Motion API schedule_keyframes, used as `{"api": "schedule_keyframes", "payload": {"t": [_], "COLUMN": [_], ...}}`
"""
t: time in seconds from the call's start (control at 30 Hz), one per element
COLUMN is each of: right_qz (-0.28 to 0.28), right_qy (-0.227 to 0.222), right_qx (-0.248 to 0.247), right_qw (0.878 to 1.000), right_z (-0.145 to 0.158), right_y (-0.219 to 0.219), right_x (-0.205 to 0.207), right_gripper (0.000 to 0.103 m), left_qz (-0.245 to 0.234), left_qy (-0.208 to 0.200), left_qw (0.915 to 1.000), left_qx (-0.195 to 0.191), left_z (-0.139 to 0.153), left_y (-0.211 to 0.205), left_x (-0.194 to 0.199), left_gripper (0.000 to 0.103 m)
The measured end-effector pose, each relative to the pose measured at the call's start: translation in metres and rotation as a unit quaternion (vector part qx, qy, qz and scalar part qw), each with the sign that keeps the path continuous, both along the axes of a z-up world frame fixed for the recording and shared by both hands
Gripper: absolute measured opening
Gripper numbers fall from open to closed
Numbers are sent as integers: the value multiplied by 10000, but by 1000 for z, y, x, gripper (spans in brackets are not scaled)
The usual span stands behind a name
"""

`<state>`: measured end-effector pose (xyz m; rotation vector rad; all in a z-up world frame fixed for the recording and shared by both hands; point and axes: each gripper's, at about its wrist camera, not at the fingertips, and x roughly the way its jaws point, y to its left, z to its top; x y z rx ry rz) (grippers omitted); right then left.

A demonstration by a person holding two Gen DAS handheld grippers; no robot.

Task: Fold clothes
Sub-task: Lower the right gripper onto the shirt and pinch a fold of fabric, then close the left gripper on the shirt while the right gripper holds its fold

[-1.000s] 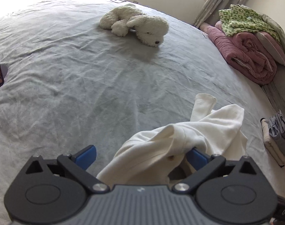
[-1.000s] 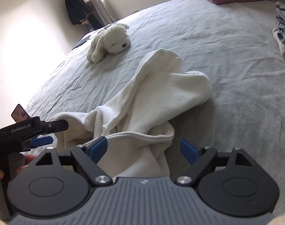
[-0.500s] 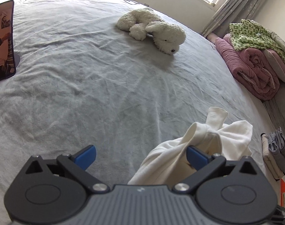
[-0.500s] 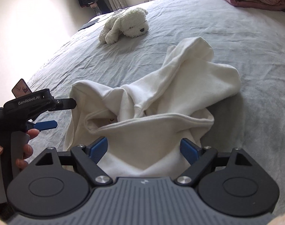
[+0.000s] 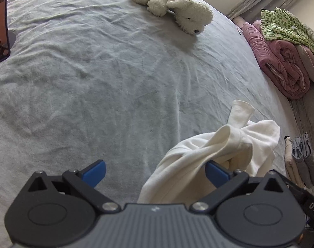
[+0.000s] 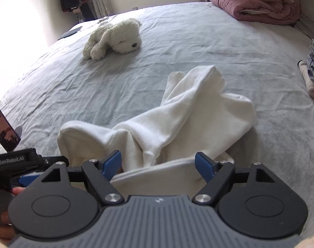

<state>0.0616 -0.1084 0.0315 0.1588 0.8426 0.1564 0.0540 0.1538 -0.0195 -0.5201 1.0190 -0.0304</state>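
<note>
Bed (image 6: 198, 41): grey-sheeted, carrying all | White garment (image 6: 188, 119): bunched near the bed's near edge, long axis running away toward the far edge, hem lying between both jaw pairs | Right gripper (image 6: 158, 165): nearer; jaws spread, just been closing, cloth between, unpinched | Left gripper (image 5: 155, 170): jaws spread, cloth draped over the right-side finger.

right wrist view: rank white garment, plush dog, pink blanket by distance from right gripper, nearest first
1. white garment: right at the right gripper, bunched between its open jaws.
2. plush dog: mid-bed, up and left.
3. pink blanket: far edge of the bed, upper right.
</note>
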Motion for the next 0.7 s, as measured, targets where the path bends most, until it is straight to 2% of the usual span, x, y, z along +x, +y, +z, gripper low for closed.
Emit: {"api": "schedule_keyframes", "payload": {"t": [0.07, 0.17, 0.3, 0.33, 0.4, 0.43, 0.47, 0.53, 0.57, 0.7], "right_qz": [-125, -268, -486, -587, -792, -888, -975, -1006, -936, -653], "right_qy": [-146, 44, 506, 605, 771, 836, 875, 801, 705, 381], "right_qx": [54, 416, 1146, 1329, 1671, 1836, 1998, 2230, 2248, 2274], "right_qw": [9998, 9988, 9909, 9875, 9797, 9754, 9710, 9663, 9673, 9709], "right_z": [13, 11, -15, -23, -37, -43, -45, -37, -29, 3], "right_y": [-8, -16, -21, -22, -25, -26, -28, -27, -24, -8], "right_x": [1, 10, 29, 33, 41, 45, 48, 54, 57, 71], "right_gripper": [78, 72, 65, 60, 44, 24, 11, 10, 9, 9], "left_qz": [-22, 7, -122, -139, -206, -238, -246, -208, -165, 72], "left_qy": [-138, -423, -649, -671, -651, -628, -591, -534, -513, -527], "left_qw": [9999, 9987, 9972, 9969, 9970, 9971, 9974, 9979, 9981, 9986], "left_qx": [95, 281, 356, 378, 372, 359, 340, 303, 284, 71], "left_z": [5, 12, 15, 14, 11, 10, 8, 5, 4, 4], "left_y": [-7, -18, -31, -34, -38, -39, -39, -37, -35, -19], "left_x": [3, 5, 8, 10, 14, 16, 17, 19, 20, 16], "left_gripper": [102, 102, 99, 97, 93, 89, 88, 76, 72, 46]}}
